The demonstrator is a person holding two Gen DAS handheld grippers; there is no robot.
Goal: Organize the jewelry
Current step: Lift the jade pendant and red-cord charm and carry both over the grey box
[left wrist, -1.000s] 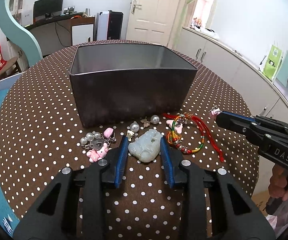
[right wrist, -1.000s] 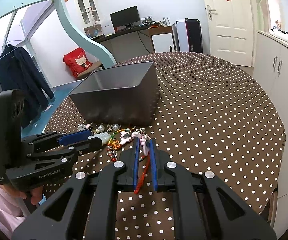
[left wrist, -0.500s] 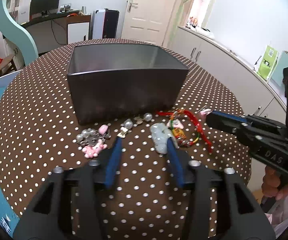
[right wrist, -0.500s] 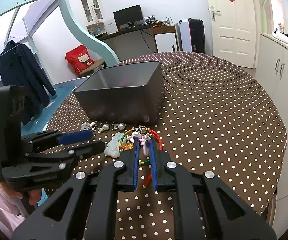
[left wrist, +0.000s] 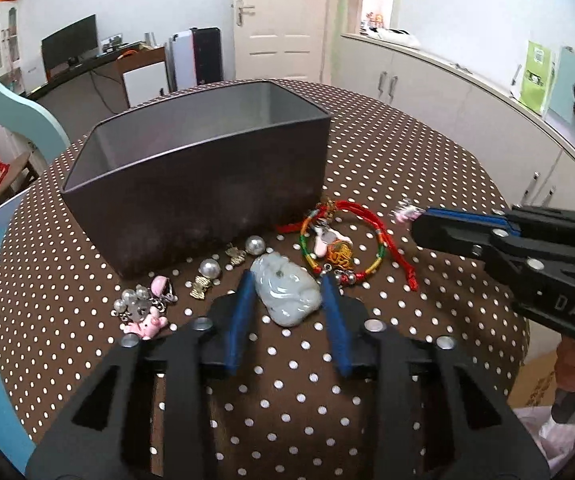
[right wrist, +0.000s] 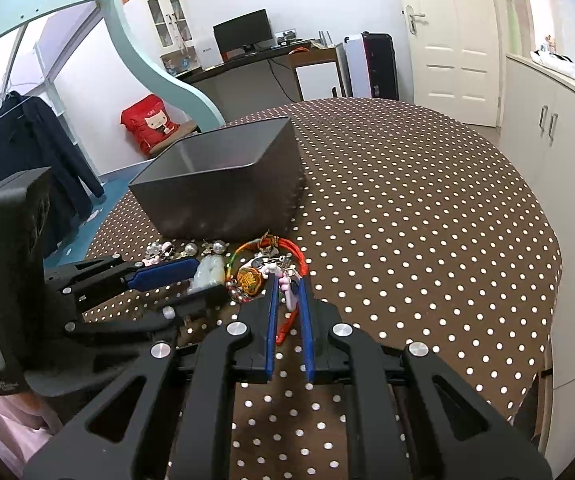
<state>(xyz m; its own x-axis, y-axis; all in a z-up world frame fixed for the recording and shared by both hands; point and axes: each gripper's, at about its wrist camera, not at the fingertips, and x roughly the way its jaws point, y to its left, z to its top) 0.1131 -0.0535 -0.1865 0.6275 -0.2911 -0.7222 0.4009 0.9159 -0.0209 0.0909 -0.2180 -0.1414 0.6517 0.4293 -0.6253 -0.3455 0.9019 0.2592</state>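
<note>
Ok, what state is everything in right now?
Left hand-held gripper: jaws just closed onto the pendant
Right hand-held gripper: shut on pink charm
Pendant: lying on table
Box: upright, open-topped
Bracelet: flat on table
Pearls: loose on table beside box

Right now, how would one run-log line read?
left fingers: just closed onto pale green jade pendant | right fingers: shut on small pink charm | dark grey box: behind jewellery
</note>
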